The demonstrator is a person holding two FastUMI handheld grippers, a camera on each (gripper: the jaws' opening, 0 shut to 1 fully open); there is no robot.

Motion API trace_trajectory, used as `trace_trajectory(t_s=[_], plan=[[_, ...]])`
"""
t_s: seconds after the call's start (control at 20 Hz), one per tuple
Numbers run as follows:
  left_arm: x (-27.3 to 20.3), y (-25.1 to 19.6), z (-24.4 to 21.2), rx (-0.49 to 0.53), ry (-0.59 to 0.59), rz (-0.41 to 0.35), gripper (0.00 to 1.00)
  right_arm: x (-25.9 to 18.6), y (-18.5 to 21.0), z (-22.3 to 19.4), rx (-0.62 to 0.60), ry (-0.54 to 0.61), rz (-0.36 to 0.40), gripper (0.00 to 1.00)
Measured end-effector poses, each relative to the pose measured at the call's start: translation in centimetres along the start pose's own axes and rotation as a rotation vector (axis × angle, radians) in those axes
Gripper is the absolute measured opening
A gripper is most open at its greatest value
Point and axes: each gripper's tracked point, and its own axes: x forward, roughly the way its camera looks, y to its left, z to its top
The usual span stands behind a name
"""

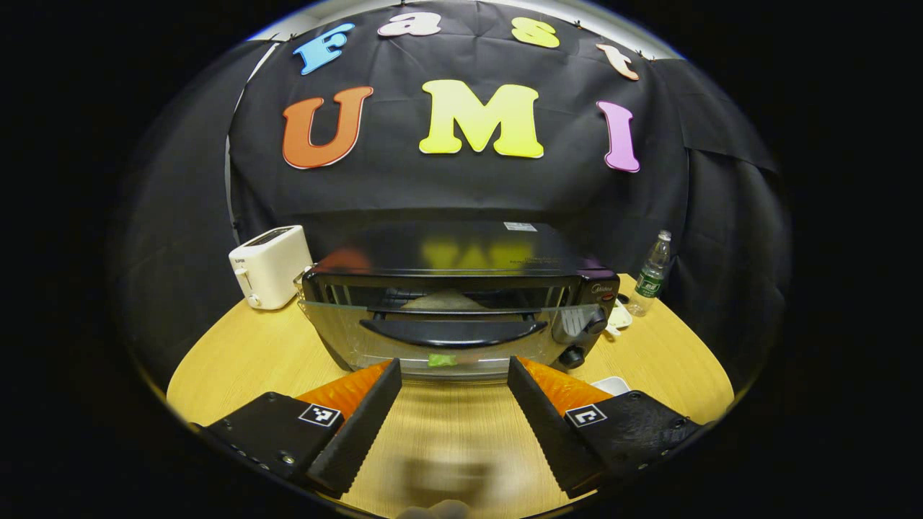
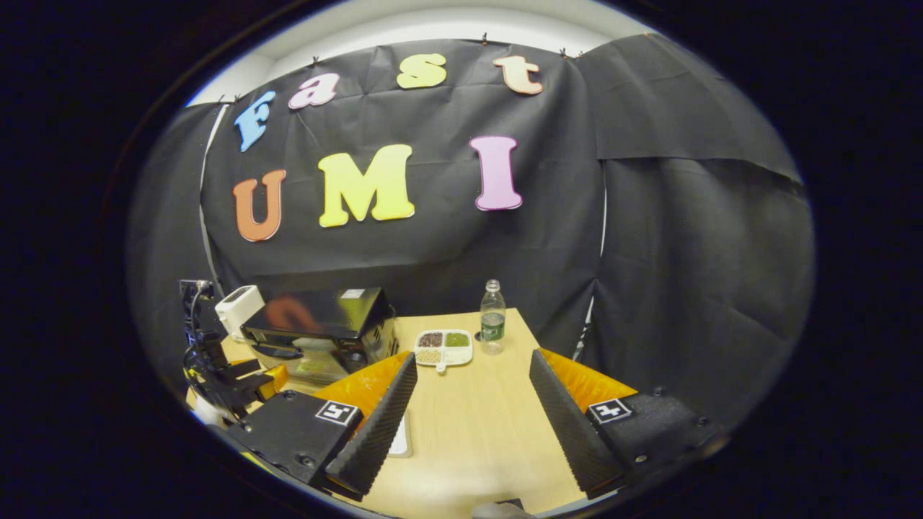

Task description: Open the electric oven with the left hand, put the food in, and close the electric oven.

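The black electric oven [image 1: 461, 288] stands straight ahead in the left gripper view. Its glass door [image 1: 339, 324] leans out at the top, partly open, with the black handle [image 1: 451, 333] across it. My left gripper [image 1: 453, 364] is open just short of the door, with nothing between its fingers. In the right gripper view the oven [image 2: 321, 324] is at the left, and the left gripper [image 2: 216, 375] stands in front of it. A white divided tray of food [image 2: 443, 347] lies on the table right of the oven. My right gripper [image 2: 474, 357] is open and empty, short of the tray.
A white toaster [image 1: 270, 265] stands left of the oven. A plastic water bottle [image 2: 492, 317] stands behind the food tray near the wall. The round wooden table [image 2: 469, 432] has bare room in front. A flat white card [image 2: 400, 440] lies by my right gripper's left finger.
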Motion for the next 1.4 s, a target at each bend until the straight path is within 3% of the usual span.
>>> trace_trajectory(t_s=[0.05, 0.2, 0.25, 0.3, 0.45, 0.5, 0.65, 0.7, 1.4], plan=[[-0.1, 0.0, 0.1, 0.003, -0.004, -0.001, 0.97, -0.1, 0.0, 0.0, -0.001, -0.002, -0.003, 0.9], [-0.6, 0.0, 0.3, 0.008, -0.01, -0.004, 0.97, -0.5, 0.0, 0.0, 0.003, -0.008, -0.003, 0.9], [-0.7, 0.0, 0.4, 0.012, -0.014, -0.005, 0.97, -0.5, 0.0, 0.1, 0.003, -0.011, -0.004, 1.0], [-0.8, 0.0, 0.7, 0.017, -0.021, -0.005, 0.97, -0.7, 0.1, 0.1, 0.003, -0.013, -0.003, 0.9], [-1.8, -0.3, 1.4, 0.033, -0.041, -0.009, 0.97, -0.7, 0.2, 0.5, -0.005, -0.026, -0.002, 0.9], [-2.1, -0.7, 1.7, 0.034, -0.046, -0.016, 0.97, -0.9, 0.1, 0.7, -0.007, -0.034, -0.003, 1.0], [-3.3, -1.5, 3.2, 0.042, -0.078, -0.024, 0.97, -1.3, 0.0, 1.3, -0.01, -0.054, 0.004, 1.0], [-3.9, -1.8, 3.9, 0.039, -0.092, -0.028, 0.97, -1.4, 0.1, 1.6, -0.007, -0.06, 0.012, 0.9], [-15.8, -1.6, 13.9, 0.03, -0.312, 0.053, 0.97, -2.6, 5.1, 6.1, -0.051, -0.139, 0.174, 0.9]])
